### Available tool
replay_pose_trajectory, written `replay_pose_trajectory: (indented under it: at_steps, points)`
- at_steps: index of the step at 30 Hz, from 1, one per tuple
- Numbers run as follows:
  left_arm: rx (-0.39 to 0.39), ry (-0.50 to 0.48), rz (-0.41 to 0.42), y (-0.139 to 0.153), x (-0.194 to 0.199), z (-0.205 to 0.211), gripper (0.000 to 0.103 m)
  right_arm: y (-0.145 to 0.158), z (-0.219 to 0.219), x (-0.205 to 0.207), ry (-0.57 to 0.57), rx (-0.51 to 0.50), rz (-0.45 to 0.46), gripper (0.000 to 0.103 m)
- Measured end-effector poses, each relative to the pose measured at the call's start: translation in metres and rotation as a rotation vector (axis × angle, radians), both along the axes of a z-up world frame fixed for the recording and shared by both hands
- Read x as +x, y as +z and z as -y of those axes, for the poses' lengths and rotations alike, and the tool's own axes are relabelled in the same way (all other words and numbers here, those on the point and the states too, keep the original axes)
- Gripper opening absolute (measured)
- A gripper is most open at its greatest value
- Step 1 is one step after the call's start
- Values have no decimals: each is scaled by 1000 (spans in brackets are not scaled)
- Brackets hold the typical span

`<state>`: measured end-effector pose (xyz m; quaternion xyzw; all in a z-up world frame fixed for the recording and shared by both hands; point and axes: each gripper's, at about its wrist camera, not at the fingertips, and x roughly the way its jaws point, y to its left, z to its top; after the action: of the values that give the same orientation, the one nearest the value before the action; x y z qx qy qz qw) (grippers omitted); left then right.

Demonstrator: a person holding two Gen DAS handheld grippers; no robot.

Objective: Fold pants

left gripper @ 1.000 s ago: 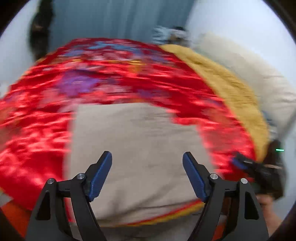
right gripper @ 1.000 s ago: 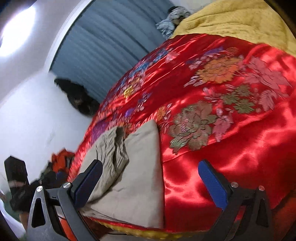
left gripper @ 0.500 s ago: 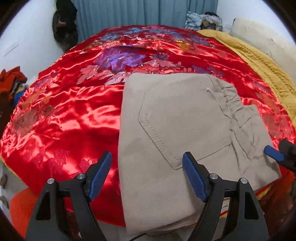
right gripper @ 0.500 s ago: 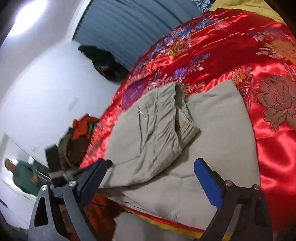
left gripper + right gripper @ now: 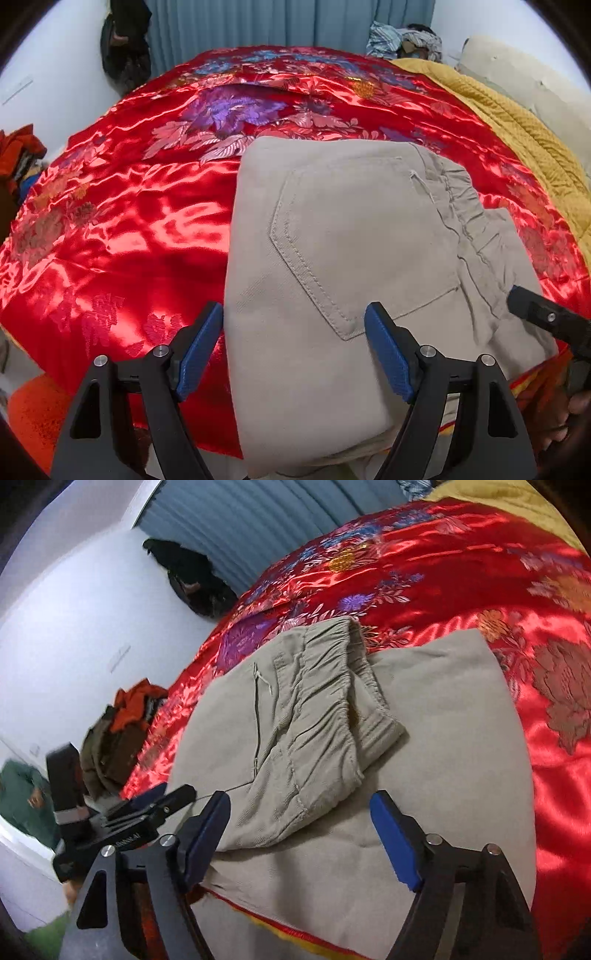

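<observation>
Left wrist view: the left gripper (image 5: 294,345) has its blue-padded fingers (image 5: 199,345) spread wide and grips nothing. The folded beige pants (image 5: 354,266) lie on the red floral satin bedspread (image 5: 122,236) at the near edge of the bed. The left finger sits just beside the garment's left edge; the right finger is over the cloth below the back pocket (image 5: 365,240). Contact with the fabric cannot be confirmed. The elastic waistband (image 5: 465,206) runs along the right side of the fold. The right gripper's (image 5: 543,317) black finger tip enters at the right edge, over the garment's right margin. A mustard blanket (image 5: 532,140) lies beyond.

Right wrist view: the right gripper (image 5: 301,843) likewise holds its fingers (image 5: 393,843) wide apart and empty, above the near portion of the pants (image 5: 443,738). This view shows the waistband end (image 5: 321,701) folded over a lower layer, which the left view does not make clear. The left gripper (image 5: 147,812) appears at the left, its fingers near the garment's left edge. A clothes pile (image 5: 118,734) sits beyond the bed.
</observation>
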<state>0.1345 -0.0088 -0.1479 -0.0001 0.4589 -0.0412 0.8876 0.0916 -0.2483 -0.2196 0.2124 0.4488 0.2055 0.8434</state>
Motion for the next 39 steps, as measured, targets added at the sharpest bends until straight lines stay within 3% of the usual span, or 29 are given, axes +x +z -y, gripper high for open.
replay_pose_trajectory:
  at_steps: [3,4,7,9,12,13,16,18,19,20,22,24,27,33,38,39]
  points:
    - [-5,1,0,-1,-1,-2,82,-2,-4,2,-9,-111,-2,55]
    - [-4,0,1,-1,-2,-2,82,-3,-5,2,-20,-139,-13,37]
    - [16,5,27,6,-6,-1,82,3,-7,1,-10,-151,-23,27]
    - [13,-3,88,20,-12,1,82,32,-17,-6,13,-231,81,22]
    - [20,-56,166,30,-14,17,84,70,-28,-9,46,-320,280,20]
    - [33,-82,158,26,-11,24,85,70,-28,-5,47,-343,301,20]
    - [102,-158,79,-1,1,50,84,34,-11,28,36,-390,190,22]
    - [103,-156,49,-12,4,52,84,14,7,33,69,-308,85,37]
    - [85,-152,53,-12,3,51,84,15,12,29,73,-288,86,43]
    - [72,-151,57,-11,3,49,84,17,16,23,76,-277,93,60]
    - [60,-149,52,-13,5,47,86,15,25,18,84,-231,86,71]
    - [57,-144,54,-14,5,48,87,4,35,29,79,-149,9,71]
    - [60,-146,55,-13,3,49,87,-1,39,51,84,-63,-13,70]
    - [58,-148,58,-16,6,48,90,-14,28,86,173,-32,-109,70]
    - [-2,-159,44,-7,7,40,90,10,14,89,285,-87,-113,31]
    - [-22,-155,44,0,7,36,87,20,12,87,291,-89,-97,27]
